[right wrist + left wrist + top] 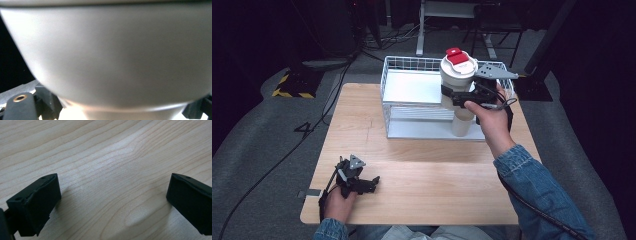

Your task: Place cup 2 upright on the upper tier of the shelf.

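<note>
One tumbler [458, 85], upright, lid uppermost

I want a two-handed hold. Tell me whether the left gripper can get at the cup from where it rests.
Probably not without a long move. The left gripper sits open at the table's near left corner, while the cup is held up by the right gripper at the wire basket. Nothing lies between.

Cream tumbler [458, 85], red lid tab [456, 56]; white rack [412, 90].
</note>
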{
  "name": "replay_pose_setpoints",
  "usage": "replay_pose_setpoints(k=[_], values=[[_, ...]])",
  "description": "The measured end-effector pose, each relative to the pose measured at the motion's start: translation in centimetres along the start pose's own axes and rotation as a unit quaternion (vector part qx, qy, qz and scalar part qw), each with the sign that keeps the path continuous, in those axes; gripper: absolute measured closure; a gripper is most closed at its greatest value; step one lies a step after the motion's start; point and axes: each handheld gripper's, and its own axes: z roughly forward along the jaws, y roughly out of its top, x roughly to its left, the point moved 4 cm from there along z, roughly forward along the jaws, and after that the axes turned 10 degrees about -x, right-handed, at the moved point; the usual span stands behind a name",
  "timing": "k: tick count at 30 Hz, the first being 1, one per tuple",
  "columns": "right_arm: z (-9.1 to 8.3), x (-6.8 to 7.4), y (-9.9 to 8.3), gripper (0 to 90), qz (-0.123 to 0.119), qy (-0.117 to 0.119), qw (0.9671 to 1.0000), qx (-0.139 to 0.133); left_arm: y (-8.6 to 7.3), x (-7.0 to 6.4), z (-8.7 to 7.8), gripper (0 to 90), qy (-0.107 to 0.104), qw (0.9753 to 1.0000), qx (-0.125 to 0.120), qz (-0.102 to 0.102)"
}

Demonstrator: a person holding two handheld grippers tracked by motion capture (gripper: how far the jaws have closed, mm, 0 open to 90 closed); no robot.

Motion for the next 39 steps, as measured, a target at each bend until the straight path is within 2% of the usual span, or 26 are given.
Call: replay_pose_setpoints(k=[8,10,17,20,32,39], values=[[1.8,-1.4,-0.1,13.2,0.01,-0.028,0.9995,-0.011,0.0,0.0,0.0,0.0,0.0,1.0,0.0,-0.001],[2.4,-2.0,-0.1,13.2,0.019,-0.038,0.999,-0.014,0.0,0.0,0.0,0.0,0.0,1.0,0.0,-0.001],[3.4,-2.9,-0.4,13.2,0.017,-0.051,0.9985,-0.008,0.0,0.0,0.0,0.0,0.0,1.0,0.0,0.0],[4.0,-3.5,-0.7,13.2,0.023,-0.059,0.998,-0.006,0.0,0.0,0.0,0.0,0.0,1.0,0.0,0.0],[4.4,-4.7,-1.9,13.1,0.037,-0.078,0.9962,-0.007,0.0,0.0,0.0,0.0,-0.001,1.0,-0.001,0.0],[4.3,-4.9,-1.9,13.1,0.045,-0.077,0.9959,-0.01,0.0,0.0,0.0,0.0,-0.001,1.0,-0.001,0.0]])
